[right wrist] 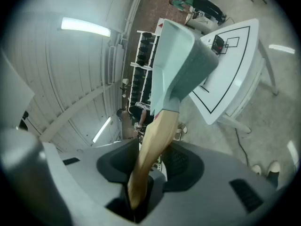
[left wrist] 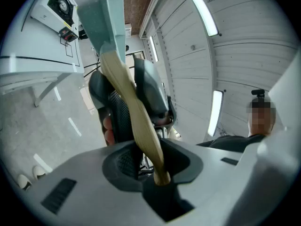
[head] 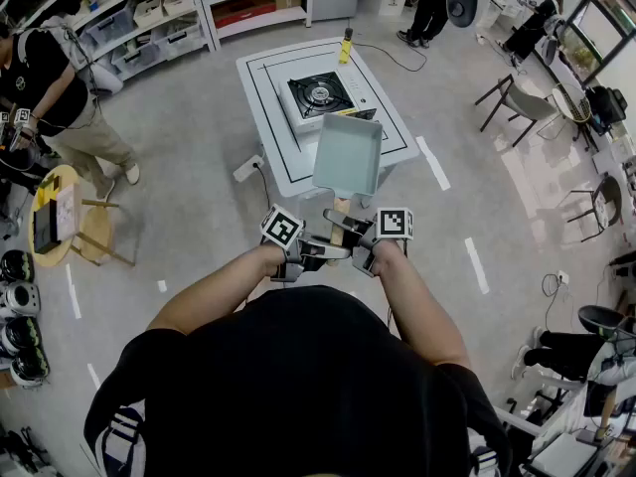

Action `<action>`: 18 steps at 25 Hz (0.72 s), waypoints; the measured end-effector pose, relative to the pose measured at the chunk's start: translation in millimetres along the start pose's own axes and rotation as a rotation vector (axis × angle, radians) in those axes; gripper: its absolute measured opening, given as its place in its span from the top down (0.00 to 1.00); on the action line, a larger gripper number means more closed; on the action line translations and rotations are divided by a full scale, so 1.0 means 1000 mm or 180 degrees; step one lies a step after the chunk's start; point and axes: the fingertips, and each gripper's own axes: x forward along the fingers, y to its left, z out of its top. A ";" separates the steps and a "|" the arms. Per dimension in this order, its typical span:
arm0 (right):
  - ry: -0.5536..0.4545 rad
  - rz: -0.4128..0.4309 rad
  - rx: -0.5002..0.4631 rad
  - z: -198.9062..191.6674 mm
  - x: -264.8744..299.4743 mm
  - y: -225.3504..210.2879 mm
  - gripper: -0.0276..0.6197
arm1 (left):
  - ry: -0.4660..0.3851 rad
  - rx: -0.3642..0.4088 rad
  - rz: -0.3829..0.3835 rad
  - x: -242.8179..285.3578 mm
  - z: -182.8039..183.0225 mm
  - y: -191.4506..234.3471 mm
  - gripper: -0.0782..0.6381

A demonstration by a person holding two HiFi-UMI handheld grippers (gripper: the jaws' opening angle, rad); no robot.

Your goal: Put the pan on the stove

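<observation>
**A:** When you look down from the head camera, where is the pan [head: 348, 155] compared with the fingers?

**B:** It is in front of them, lifted in the air. Its pale green square body is above the near side of the white table [head: 268, 87]. The stove [head: 323, 94] is beyond its far edge, and the pan does not rest on it. Only the wooden handle [head: 340, 215] comes back to the fingers.

**A:** How do the fingers stand?

**B:** The left gripper [head: 333, 251] and the right gripper [head: 356, 249] come from opposite sides and meet at the handle. The left one has its jaws pressed tightly together on the handle, whose end sits deep between them. The right one is clamped too, with its jaws a little wider. In its own view, the handle goes down into the gap between the pads.

**A:** Do they touch anything else?

**B:** No, only the handle. The pan body is clear of both.
</observation>
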 end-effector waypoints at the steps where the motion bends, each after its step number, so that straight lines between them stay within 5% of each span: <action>1: -0.0003 0.0006 -0.0006 0.000 0.001 -0.001 0.72 | 0.0006 0.0009 0.0019 -0.001 0.000 0.002 0.73; 14: -0.0047 -0.0005 -0.0041 0.004 0.007 -0.003 0.72 | 0.0090 0.0229 0.0090 -0.010 0.005 0.005 0.73; 18: -0.0068 -0.0017 -0.0018 0.005 0.020 0.001 0.72 | 0.0084 0.0082 -0.0029 -0.021 0.005 0.001 0.72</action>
